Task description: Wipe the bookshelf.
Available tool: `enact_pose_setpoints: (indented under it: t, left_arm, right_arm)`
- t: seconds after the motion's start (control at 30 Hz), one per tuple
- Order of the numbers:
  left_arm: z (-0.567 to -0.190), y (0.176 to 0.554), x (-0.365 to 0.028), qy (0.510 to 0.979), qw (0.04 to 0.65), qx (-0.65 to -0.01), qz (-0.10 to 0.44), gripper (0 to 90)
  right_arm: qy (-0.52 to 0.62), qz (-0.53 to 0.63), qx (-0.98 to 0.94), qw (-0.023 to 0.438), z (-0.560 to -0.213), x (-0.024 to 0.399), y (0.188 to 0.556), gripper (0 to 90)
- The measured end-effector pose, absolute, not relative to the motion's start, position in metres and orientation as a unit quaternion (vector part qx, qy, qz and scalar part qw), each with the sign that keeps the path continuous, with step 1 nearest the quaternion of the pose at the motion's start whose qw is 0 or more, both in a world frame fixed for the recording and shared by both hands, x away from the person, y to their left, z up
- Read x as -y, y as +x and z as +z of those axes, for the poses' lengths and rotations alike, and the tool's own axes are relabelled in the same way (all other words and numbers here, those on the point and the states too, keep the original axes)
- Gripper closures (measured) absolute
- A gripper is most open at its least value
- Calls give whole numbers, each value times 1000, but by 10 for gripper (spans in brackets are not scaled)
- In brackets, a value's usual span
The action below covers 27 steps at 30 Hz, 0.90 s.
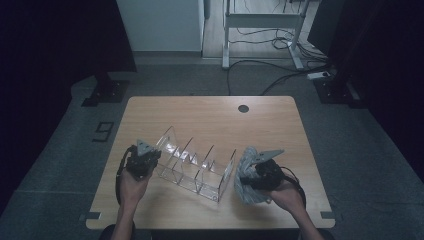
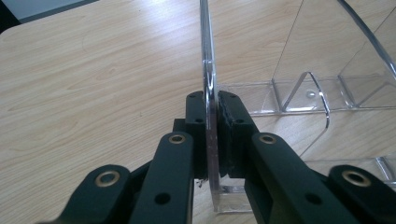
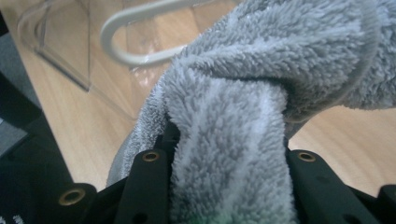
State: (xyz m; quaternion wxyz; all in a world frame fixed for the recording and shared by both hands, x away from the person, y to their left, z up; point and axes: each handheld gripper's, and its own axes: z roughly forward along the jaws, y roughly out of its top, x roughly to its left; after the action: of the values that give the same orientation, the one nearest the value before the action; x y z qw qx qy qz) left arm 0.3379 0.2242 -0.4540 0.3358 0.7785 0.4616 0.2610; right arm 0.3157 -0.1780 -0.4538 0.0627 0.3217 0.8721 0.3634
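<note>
A clear acrylic rack (image 1: pixel 195 167) with several upright dividers lies across the middle of the wooden table (image 1: pixel 210 115). My left gripper (image 1: pixel 149 161) is shut on the rack's left end panel (image 2: pixel 208 84), its black pads pressed on both faces of the clear sheet. To the right of the rack, my right gripper (image 1: pixel 250 172) is shut on a grey fluffy towel (image 1: pixel 247 177), which bunches up between its jaws and drapes over them (image 3: pixel 233 121). The towel hangs close beside the rack's right end wall (image 3: pixel 60 51).
The table has a round cable hole (image 1: pixel 243 108) near its far edge. Bare wood lies behind the rack and along the front edge. Beyond the table stand a white frame (image 1: pixel 260 30) and floor cables (image 1: pixel 280 75).
</note>
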Motion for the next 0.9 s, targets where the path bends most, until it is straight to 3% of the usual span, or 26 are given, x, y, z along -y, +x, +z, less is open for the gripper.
enact_pose_setpoints:
  t: [0.43, 0.9]
  left_arm:
    - [-454, 339, -225, 780, 337, -460, 257, 832]
    - [-454, 340, -225, 781, 338, -459, 254, 832]
  right_arm:
    - [347, 379, -853, 91, -431, 195, 338, 637]
    - [402, 376, -825, 126, -421, 245, 350, 636]
